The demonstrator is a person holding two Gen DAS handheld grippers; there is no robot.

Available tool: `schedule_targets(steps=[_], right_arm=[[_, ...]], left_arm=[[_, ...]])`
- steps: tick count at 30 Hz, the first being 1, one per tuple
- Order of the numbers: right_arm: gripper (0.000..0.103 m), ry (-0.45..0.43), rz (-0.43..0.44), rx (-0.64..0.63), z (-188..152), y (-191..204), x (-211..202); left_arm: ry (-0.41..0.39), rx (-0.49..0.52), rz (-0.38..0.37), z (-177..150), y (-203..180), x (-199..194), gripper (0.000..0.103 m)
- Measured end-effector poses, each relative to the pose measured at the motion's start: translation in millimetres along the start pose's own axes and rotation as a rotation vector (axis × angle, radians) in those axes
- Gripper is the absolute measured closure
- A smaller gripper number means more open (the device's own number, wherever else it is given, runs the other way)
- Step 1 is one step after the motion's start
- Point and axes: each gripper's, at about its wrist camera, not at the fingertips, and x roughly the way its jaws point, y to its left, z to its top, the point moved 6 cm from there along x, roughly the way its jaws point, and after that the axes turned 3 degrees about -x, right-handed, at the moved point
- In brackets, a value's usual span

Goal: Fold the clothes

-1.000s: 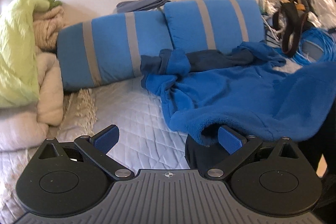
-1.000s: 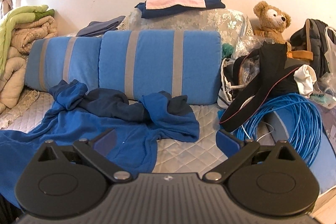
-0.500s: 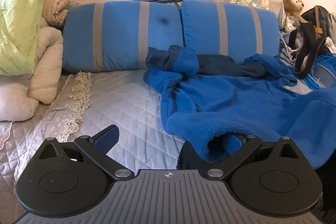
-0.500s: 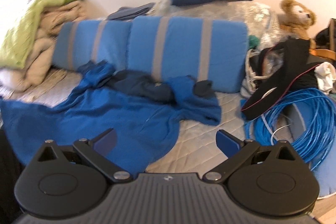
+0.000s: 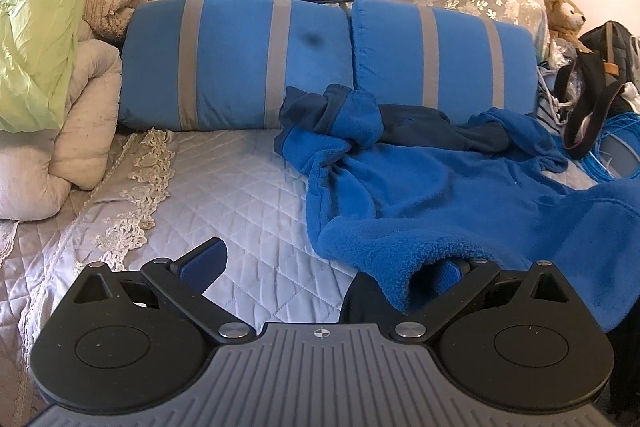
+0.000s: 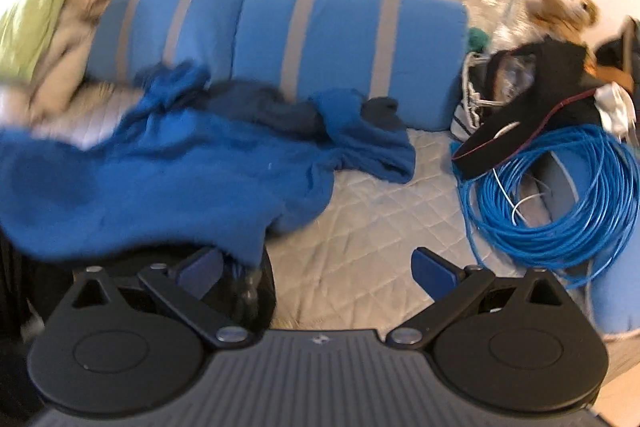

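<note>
Though both tongs are at the fleece's near hem, no fold shows yet, so I judge the task barely begun: the spreading, the sleeves and every fold are left. The fleece (image 5: 460, 195) lies crumpled on the bed (image 5: 224, 187), its near edge hanging off the bed's front, its far end bunched against the pillows (image 5: 236, 63). It is thick blue pile with darker navy parts near the collar, sleeves twisted. The left tongs (image 5: 324, 269) stand spread, the hem draped over the right-hand finger. The right tongs (image 6: 316, 267) are spread too, hem over the left-hand finger; that view is blurred. A cable coil (image 6: 560, 195) lies just beside the fleece.
</note>
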Motion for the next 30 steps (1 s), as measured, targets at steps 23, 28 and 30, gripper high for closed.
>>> schedule_targets(steps=[23,28,30], right_arm=[[0.087,-0.007,0.026,0.164,26,21,28],[0.088,-0.042,-0.031,0.131,45,19,11],[0.088,-0.053,-0.048,0.134,52,14,3]], left_arm=[[0.044,-0.069,0.026,-4,-5,3,0.068],[0.034,-0.043,0.091,9,-4,-6,0.082],[0.033,-0.053,0.098,14,1,-11,0.082]])
